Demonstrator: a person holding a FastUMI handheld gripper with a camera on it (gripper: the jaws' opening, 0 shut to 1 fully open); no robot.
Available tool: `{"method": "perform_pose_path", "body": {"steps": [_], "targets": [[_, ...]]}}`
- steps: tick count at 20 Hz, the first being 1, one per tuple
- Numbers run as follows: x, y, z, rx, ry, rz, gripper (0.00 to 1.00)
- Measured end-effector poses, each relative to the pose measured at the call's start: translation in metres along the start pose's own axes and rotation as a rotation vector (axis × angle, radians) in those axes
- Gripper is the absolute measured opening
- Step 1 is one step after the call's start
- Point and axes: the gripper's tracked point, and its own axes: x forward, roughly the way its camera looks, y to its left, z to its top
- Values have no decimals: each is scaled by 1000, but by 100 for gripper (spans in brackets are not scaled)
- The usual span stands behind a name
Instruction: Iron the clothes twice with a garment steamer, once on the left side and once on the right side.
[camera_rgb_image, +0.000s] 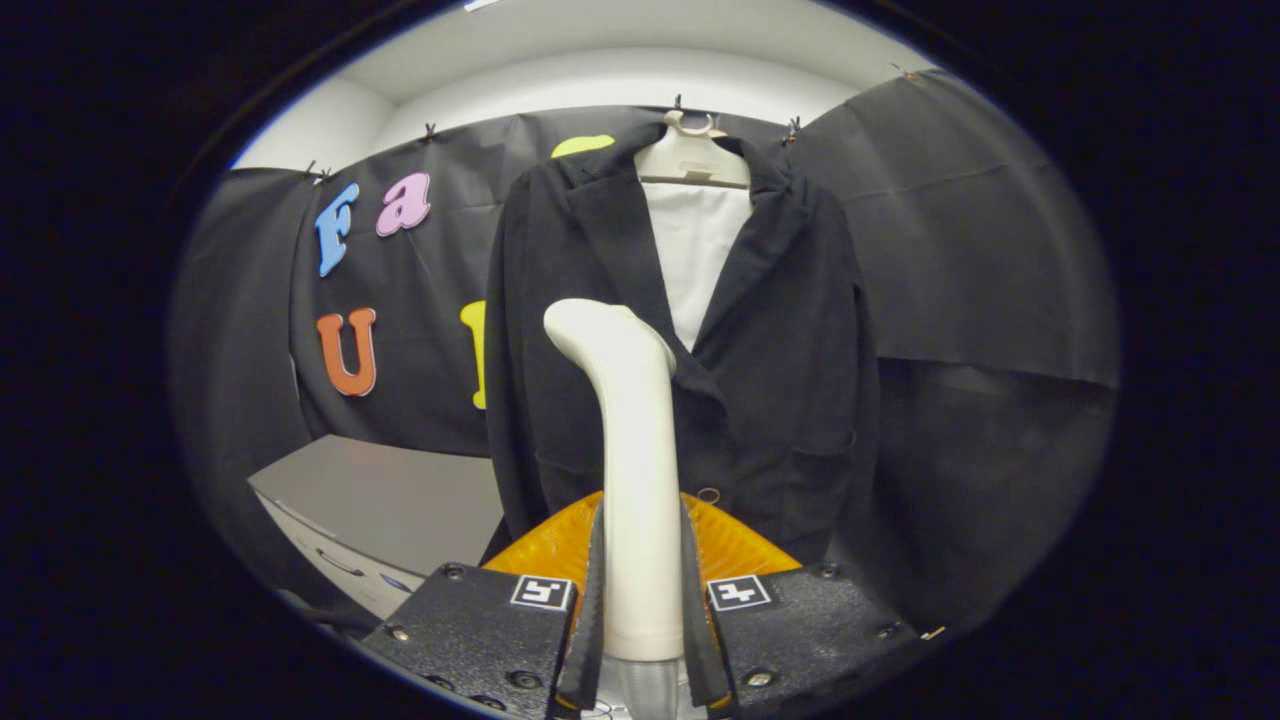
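Clamping the smooth, curved steamer (640, 470) handle, the gripper (640, 620) fingers face a matte dark jacket (780, 360) on a hanger (693, 160)

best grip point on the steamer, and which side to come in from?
Its straight cream handle: the gripper is shut on the steamer there, a finger on each flank, low on the shaft. The shaft is narrow and upright, so come from behind, leaving the bent head free to face the jacket.

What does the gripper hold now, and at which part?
The gripper is shut on the garment steamer, both fingers pressing the lower part of its handle, in front of the jacket.
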Motion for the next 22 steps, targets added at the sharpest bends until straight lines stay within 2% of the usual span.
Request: {"method": "perform_pose_path", "body": {"steps": [22], "targets": [[4, -4, -137, 31, 277, -53, 36]]}}
